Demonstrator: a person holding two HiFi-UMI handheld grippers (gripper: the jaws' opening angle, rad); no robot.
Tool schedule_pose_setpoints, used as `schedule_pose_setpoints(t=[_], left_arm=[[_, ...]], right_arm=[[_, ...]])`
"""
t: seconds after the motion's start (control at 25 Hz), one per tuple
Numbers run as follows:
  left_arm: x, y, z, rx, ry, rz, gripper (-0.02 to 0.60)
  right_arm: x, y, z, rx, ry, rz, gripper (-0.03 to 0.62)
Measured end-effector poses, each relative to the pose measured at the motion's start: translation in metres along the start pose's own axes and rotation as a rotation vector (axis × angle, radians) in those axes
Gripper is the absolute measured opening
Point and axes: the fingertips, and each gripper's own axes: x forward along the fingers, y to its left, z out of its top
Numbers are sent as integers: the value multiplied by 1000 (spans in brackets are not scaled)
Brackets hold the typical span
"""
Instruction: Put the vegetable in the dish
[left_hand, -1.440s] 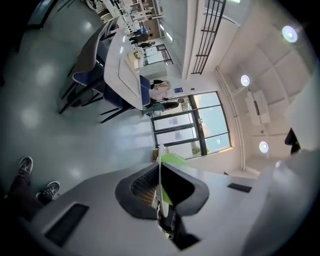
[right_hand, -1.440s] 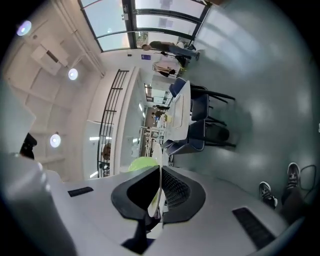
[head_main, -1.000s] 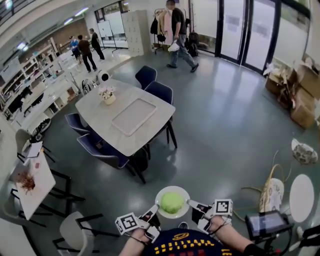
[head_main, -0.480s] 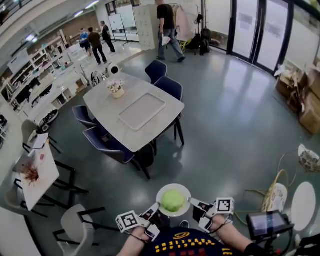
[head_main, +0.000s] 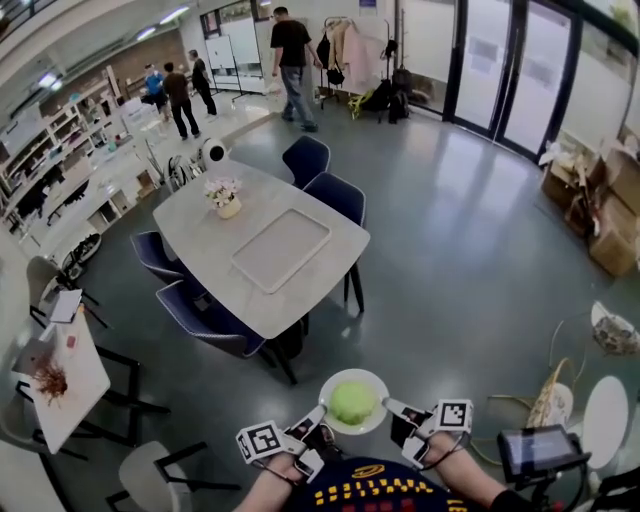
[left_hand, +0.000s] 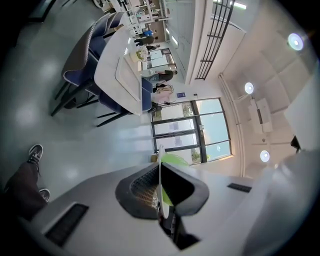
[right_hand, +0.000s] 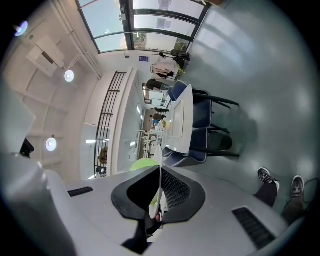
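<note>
A round green vegetable (head_main: 352, 402) sits in a pale white dish (head_main: 329, 386) held in the air close to my body. My left gripper (head_main: 314, 418) is shut on the dish's left rim, my right gripper (head_main: 392, 409) on its right rim. In the left gripper view the dish rim (left_hand: 160, 175) runs edge-on between the jaws of the left gripper (left_hand: 161, 200), with the vegetable (left_hand: 174, 160) showing behind. In the right gripper view the dish rim (right_hand: 160, 170) is pinched the same way by the right gripper (right_hand: 159, 197), with the vegetable (right_hand: 145, 164) to its left.
A grey dining table (head_main: 262, 240) with a rectangular mat and a flower pot (head_main: 226, 200) stands ahead, ringed by blue chairs (head_main: 212, 318). Several people (head_main: 292, 52) walk at the far end. A small white table (head_main: 62, 372) is at left, a round stool (head_main: 604, 396) at right.
The dish and both grippers keep their hold and place near my body. My view has shifted slightly toward the table, and the person at the back has walked left.
</note>
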Motion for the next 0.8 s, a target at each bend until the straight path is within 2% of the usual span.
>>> schedule_pose_setpoints(t=[0.12,0.24,0.32,0.44,0.64,0.8], left_arm=[[10,-5,29,-14,16,-43,14],[13,-3,56,-15,31,-62,14],[15,-1,70,-23,35,-78,14],[14,3,90,-45,34,-88,14],[11,12,121,-53,33,-87,14],[21,13,130,-57,29,-87,14]], right_arm=[[24,7,14,-26,-23,8,15],[43,5,22,-57,-35,-38,15],[58,10,26,-71,-36,-27,15],[81,22,30,-68,-33,3,15],[108,17,29,-39,-25,-50,15],[120,25,43,-49,-14,-11,15]])
